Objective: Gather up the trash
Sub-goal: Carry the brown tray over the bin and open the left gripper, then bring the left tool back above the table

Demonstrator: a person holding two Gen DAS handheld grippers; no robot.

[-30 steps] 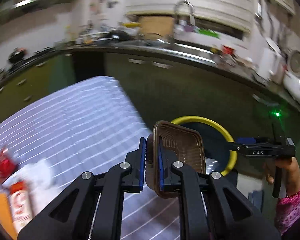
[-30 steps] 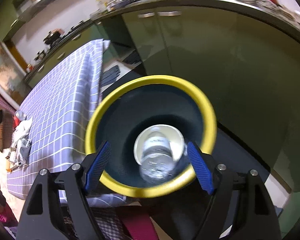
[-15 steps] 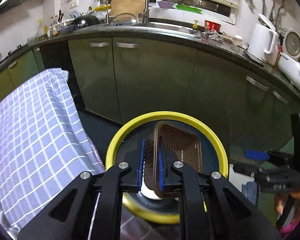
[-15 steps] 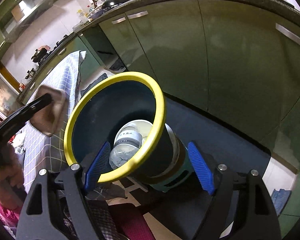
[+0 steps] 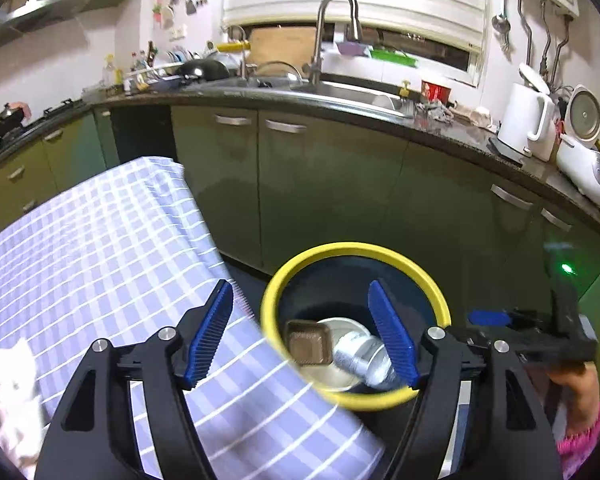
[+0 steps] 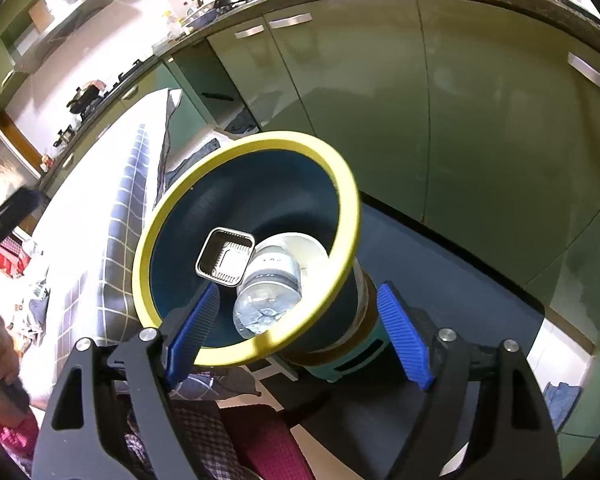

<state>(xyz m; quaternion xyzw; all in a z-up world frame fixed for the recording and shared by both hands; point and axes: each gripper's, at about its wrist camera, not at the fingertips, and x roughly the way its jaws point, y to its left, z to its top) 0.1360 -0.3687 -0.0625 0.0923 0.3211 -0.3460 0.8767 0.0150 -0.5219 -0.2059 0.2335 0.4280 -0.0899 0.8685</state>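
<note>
The left gripper [image 5: 300, 334] has just been opening its fingers; they now stand wide apart with nothing between them, and the brown tray [image 5: 309, 341] they let go lies inside the bin [image 5: 354, 249], down at its 7 o'clock beside the plastic bottle [image 5: 364, 356] and a white cup [image 5: 342, 326] on the bottom. In the right wrist view the same tray [image 6: 225, 257] appears just inside the yellow rim, touching or nearly touching the bottle [image 6: 268, 292]; I cannot tell whether it has settled or is on its way down.

The right gripper [image 6: 298, 338] also has its fingers spread wide. They straddle the lower part of the bin [image 6: 342, 216], one on each side, but the pads do not visibly press on it, so the bin seems to be leaning on its own or against the checked cloth [image 5: 100, 240] on the surface.

Risks, as I judge them:
- The bin looks tilted toward the camera; a nudge from either gripper could tip it and spill the tray and bottle.
- More rubbish, a white crumpled paper [image 5: 8, 380] and a red packet, waits at 8 o'clock on the cloth; a hasty swing back could snag the cloth and drag it off.
- The right gripper [image 5: 532, 330] sits close at 3 o'clock, so the two could collide.
</note>
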